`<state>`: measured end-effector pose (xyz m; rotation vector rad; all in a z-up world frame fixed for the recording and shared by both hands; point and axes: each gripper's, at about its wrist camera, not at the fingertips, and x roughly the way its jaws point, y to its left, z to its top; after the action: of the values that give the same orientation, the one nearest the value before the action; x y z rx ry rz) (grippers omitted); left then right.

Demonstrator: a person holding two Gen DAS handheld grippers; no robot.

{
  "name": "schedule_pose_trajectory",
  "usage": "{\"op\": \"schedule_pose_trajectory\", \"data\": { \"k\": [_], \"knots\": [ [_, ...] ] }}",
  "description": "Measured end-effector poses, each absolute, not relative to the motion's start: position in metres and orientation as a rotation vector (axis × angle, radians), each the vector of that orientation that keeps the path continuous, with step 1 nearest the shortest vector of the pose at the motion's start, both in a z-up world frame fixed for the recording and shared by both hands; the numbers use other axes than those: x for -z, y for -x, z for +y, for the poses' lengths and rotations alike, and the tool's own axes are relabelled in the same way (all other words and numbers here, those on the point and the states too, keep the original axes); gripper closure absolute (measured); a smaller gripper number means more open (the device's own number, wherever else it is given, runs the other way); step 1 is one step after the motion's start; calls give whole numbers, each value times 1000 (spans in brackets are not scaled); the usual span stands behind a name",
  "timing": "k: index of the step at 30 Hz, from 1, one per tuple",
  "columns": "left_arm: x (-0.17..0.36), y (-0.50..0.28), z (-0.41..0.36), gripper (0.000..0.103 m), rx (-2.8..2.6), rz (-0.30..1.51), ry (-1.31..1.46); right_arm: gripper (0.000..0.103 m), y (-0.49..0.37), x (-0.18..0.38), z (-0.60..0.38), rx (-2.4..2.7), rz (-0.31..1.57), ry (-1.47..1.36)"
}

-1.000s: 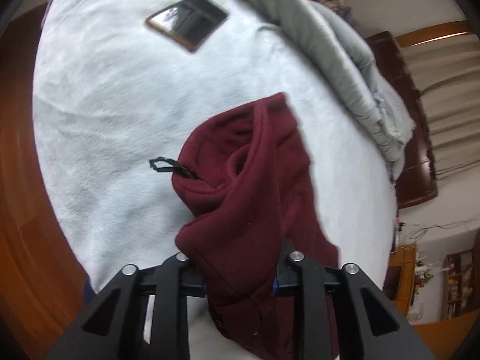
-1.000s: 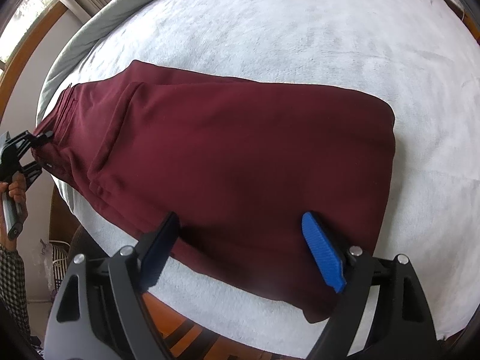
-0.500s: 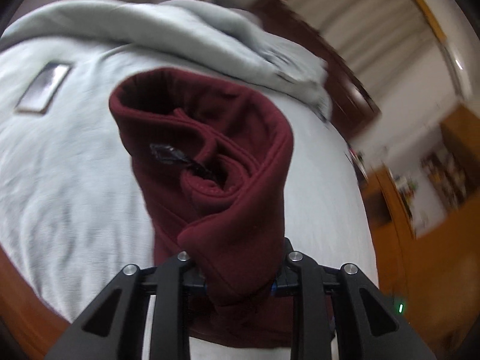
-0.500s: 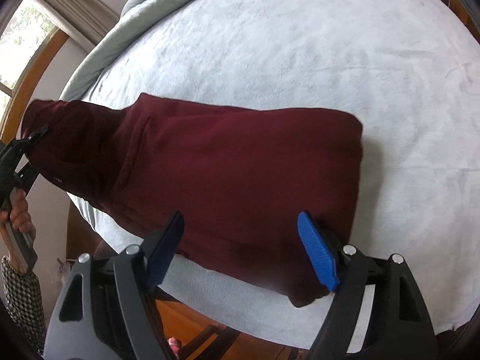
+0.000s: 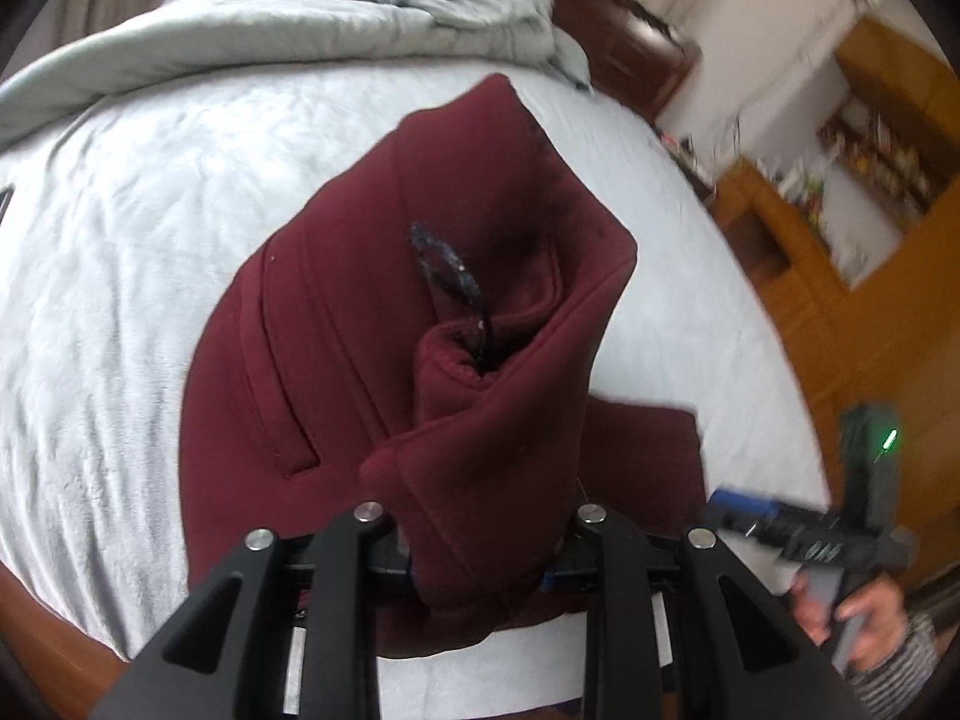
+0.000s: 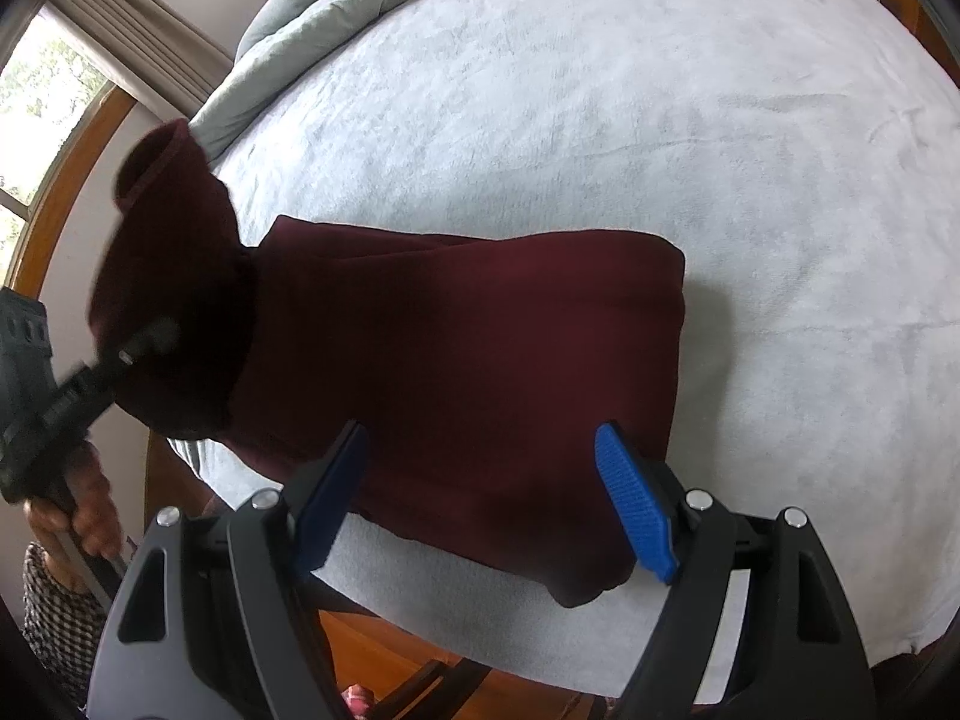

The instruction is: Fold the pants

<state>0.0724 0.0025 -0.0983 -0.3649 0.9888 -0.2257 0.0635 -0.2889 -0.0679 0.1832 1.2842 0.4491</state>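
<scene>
From my left wrist camera, my left gripper (image 5: 480, 564) is pinching the waistband end of the maroon pants (image 5: 420, 348), jaws pressed on a thick bunch of fabric. I judge I hold it raised so this end can swing over the rest, which lies flat on the pale bed cover (image 5: 120, 300). A black drawstring (image 5: 444, 270) dangles from the raised fold. My right gripper (image 5: 738, 507) shows at the right edge.

From my right wrist camera, my right gripper (image 6: 480, 498) hangs spread wide, pinching nothing, just above the near edge of the pants (image 6: 480, 360). The cloth lies between and beyond the blue pads (image 6: 636, 510). Far left, the lifted end hangs from my left gripper (image 6: 138, 348).
</scene>
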Motion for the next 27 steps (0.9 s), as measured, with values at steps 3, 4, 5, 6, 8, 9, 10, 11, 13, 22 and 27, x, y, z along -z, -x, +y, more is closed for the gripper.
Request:
{"op": "schedule_pose_trajectory", "data": {
  "k": [3, 4, 5, 6, 8, 9, 10, 11, 13, 22, 27],
  "knots": [
    [111, -73, -11, 77, 235, 1026, 327, 25, -63, 68, -289, -452, 1281, -189],
    [118, -74, -18, 76, 238, 1048, 299, 25, -64, 68, -288, -453, 1281, -188],
    [121, -74, -21, 76, 240, 1058, 284, 25, -63, 68, -289, -452, 1281, -188],
    [125, -75, -26, 75, 241, 1073, 259, 25, -63, 68, -289, -453, 1282, -190],
    [133, -76, -34, 67, 246, 1086, 208, 25, -64, 68, -288, -458, 1285, -197],
    [133, -75, -32, 62, 258, 1083, 202, 25, -64, 68, -288, -461, 1286, -198],
    [131, -72, -34, 51, 286, 1077, 198, 25, -64, 67, -287, -461, 1287, -194],
    [128, -71, -36, 35, 316, 1075, 204, 25, -65, 67, -286, -463, 1287, -191],
    [120, -67, -40, 13, 355, 1082, 210, 25, -66, 66, -286, -465, 1285, -192],
    [107, -56, 45, 7, 108, 1112, 303, 19, -69, 59, -274, -531, 1305, -265],
    [162, -73, 77, 10, 83, 1320, 414, 16, -73, 65, -236, -592, 1387, -289]
  ]
}}
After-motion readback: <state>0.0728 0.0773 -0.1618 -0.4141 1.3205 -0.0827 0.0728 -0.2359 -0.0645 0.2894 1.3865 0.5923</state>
